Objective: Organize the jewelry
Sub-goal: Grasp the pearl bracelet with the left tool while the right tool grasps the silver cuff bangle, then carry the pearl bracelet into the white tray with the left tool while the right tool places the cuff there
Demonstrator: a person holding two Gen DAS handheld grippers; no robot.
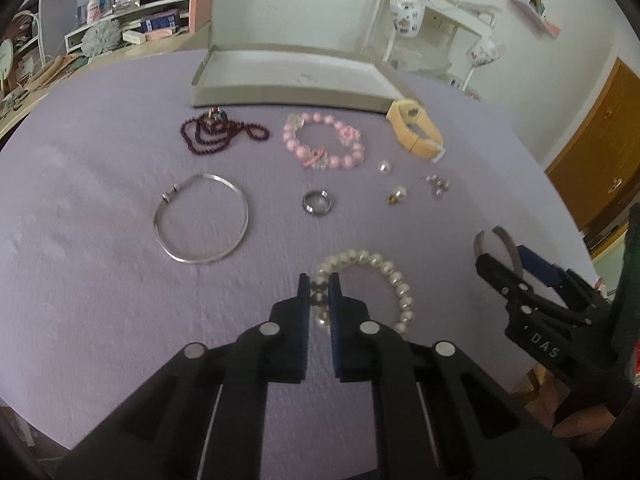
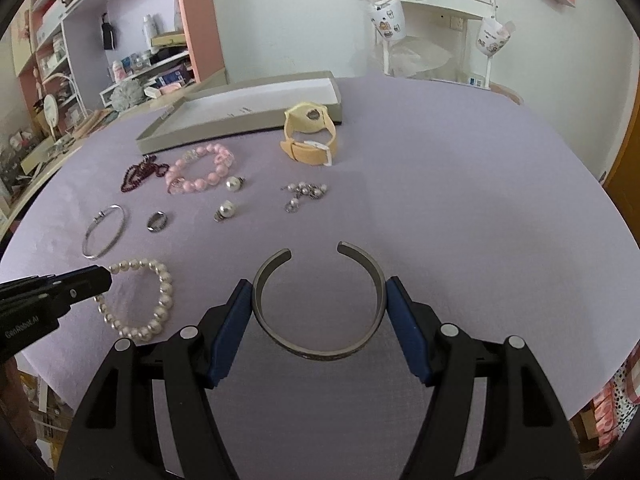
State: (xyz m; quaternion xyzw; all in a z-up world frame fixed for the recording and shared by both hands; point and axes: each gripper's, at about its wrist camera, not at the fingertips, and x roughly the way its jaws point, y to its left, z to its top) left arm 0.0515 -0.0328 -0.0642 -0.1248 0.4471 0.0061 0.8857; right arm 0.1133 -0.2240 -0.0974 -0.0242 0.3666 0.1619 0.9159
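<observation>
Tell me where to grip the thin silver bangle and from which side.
Take the thin silver bangle on its plain curved band on the near side, away from the clasp at its far left. It lies flat on the purple cloth, so come down from above with one finger inside the loop and one outside.

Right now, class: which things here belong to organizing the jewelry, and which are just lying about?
Job: pearl bracelet, silver cuff, pink bead bracelet, silver bangle, ring, grey box.

Lying about: hanging mugs, cluttered shelves.
</observation>
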